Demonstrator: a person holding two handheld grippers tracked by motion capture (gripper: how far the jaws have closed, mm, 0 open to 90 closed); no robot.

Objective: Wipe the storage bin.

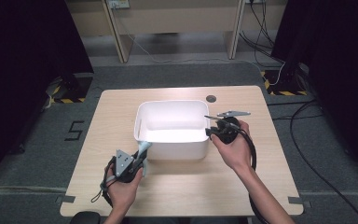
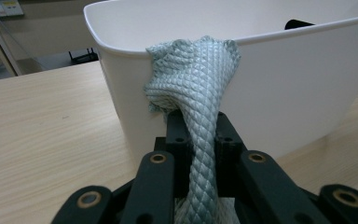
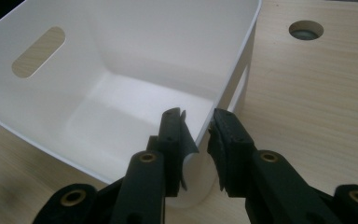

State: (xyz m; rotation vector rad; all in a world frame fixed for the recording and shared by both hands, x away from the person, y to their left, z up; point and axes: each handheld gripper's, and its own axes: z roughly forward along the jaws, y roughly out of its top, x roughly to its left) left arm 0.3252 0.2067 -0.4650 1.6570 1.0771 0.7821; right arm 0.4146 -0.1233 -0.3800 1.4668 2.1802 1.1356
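A white plastic bin (image 1: pixel 172 103) stands in the middle of the wooden table (image 1: pixel 261 154), and its inside looks bare. My left gripper (image 1: pixel 142 153) is at the bin's near left corner, shut on a pale green quilted cloth (image 1: pixel 144 146). In the left gripper view the cloth (image 2: pixel 196 74) runs up from between the jaws of the left gripper (image 2: pixel 198 122) and drapes against the bin's rim (image 2: pixel 121 42). My right gripper (image 1: pixel 209 132) is at the bin's near right corner. There the right gripper (image 3: pixel 198 127) has one jaw inside the bin wall (image 3: pixel 98 107) and one outside, closed on the rim.
A round cable hole (image 1: pixel 210 98) lies in the tabletop behind the bin's right side. The bin's far wall has an oval handle slot (image 3: pixel 38 51). Bare tabletop lies on all sides of the bin. Cables (image 1: pixel 303 154) trail over the floor to the right.
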